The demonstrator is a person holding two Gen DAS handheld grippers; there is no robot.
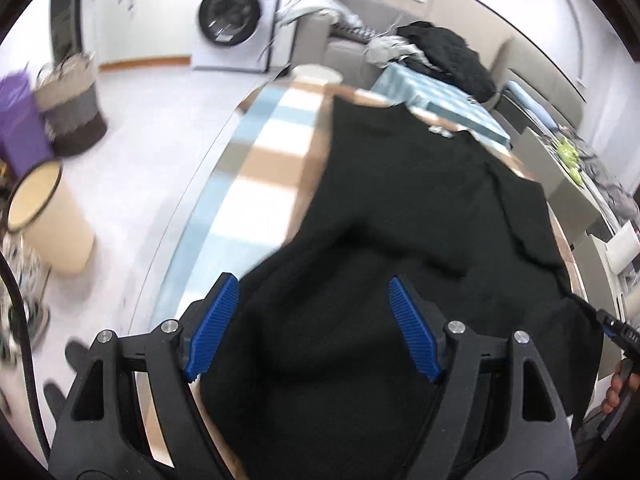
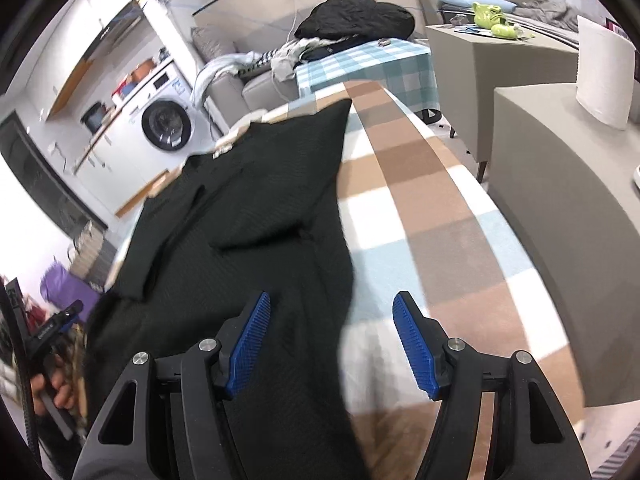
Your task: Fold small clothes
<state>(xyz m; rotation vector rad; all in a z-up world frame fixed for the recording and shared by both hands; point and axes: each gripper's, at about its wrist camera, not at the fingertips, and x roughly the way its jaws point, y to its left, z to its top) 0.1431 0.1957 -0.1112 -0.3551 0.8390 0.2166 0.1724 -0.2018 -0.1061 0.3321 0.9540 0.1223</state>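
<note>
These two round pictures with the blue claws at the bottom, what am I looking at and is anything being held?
Each picture comes from a fisheye camera on a handheld gripper, one in each of a person's hands. The left gripper and the right gripper both stand open, and neither holds anything. A black garment lies spread on a table covered by a checked cloth. The left gripper hangs over the garment; the right one hangs over its edge. A washing machine stands behind.

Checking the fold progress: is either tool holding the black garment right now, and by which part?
Nothing is held. Left tool and right tool both stand open above the black garment.
</note>
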